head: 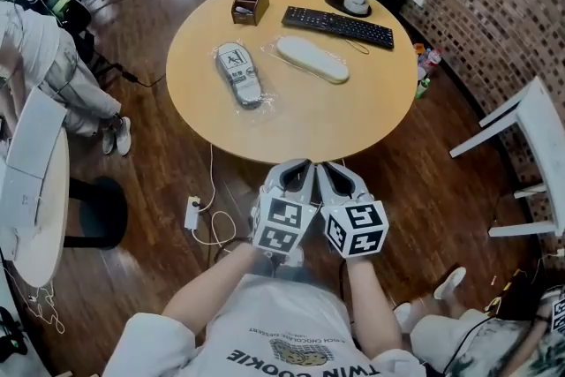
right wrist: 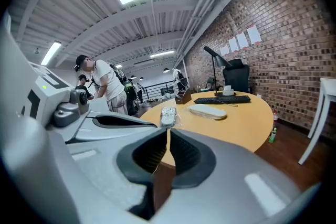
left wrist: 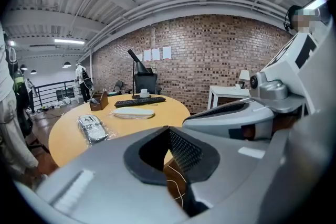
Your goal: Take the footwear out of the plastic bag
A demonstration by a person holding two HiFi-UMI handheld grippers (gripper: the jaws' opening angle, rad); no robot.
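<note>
Empty, pressed-together left gripper (head: 298,167) and right gripper (head: 327,169) are hovering off table (head: 300,130) edge, likely parked; grey slipper (head: 240,75), white slipper (head: 313,59) are lying bagged there.

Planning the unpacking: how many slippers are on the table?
2: the grey slipper, bagged, left of centre; the white slipper beside it, nearer the keyboard. None seems hidden.

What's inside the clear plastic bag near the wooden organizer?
A grey-white piece of footwear with a printed label fills the plastic bag. Its underside, and anything beneath it, is covered.
</note>
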